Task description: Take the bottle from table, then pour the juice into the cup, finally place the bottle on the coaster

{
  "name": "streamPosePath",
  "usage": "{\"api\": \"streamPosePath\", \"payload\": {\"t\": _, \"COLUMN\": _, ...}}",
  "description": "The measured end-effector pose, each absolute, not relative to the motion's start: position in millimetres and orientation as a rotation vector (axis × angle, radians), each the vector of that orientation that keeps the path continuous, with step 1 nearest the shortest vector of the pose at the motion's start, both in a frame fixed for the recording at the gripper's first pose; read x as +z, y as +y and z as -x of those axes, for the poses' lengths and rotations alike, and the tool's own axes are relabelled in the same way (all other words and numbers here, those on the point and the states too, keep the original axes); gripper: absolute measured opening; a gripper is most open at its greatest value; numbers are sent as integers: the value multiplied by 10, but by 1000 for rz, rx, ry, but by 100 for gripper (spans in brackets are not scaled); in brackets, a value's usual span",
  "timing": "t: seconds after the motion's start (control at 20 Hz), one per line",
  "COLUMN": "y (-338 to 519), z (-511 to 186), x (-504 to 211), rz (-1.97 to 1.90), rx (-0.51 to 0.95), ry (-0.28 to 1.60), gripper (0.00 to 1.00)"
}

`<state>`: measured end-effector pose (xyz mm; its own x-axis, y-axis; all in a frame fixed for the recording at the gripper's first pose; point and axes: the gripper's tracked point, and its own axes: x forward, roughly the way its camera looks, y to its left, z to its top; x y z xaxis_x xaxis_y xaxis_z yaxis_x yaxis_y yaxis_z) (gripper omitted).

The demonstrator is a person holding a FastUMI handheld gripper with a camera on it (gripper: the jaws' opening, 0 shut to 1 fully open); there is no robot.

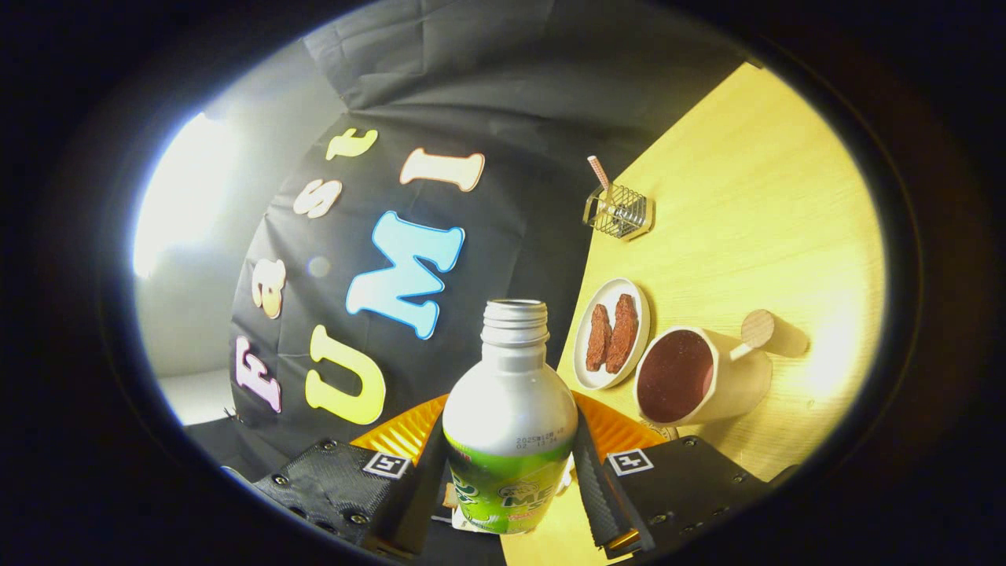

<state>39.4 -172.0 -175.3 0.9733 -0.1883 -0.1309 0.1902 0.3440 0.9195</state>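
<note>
Two fingers (pixel 511 479) of mine pinch a bottle (pixel 509 417) between them, one pressed on each side of its body. The bottle is silver above and green below, its threaded neck has no cap, and it is lifted and tilted so the wooden worktop (pixel 754 212) slants across the view. Beyond the right finger sits a pale cup (pixel 703 376) filled with dark reddish juice, with a round wooden knob (pixel 758 328) at its handle. Just beside the cup, nearer the worktop's back edge, lies a small oval plate (pixel 585 369) holding two brown pieces of food (pixel 612 333). Farther along that edge, well apart, stands a wire holder (pixel 619 211) with a striped straw (pixel 598 170) in it.
</note>
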Motion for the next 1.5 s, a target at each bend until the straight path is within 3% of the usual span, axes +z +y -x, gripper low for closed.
{"api": "streamPosePath", "payload": {"t": 0.5, "y": -1426, "z": -400, "x": -1508, "rz": -722, "rx": -251, "ry": 69, "gripper": 76}}
{"api": "streamPosePath", "payload": {"t": 1.1, "y": -1161, "z": -781, "x": -1539, "rz": 138, "rx": -238, "ry": 102, "gripper": 76}}
{"api": "streamPosePath", "payload": {"t": 1.5, "y": -1068, "z": -1036, "x": -1916, "rz": 187, "rx": -189, "ry": 131, "gripper": 76}}
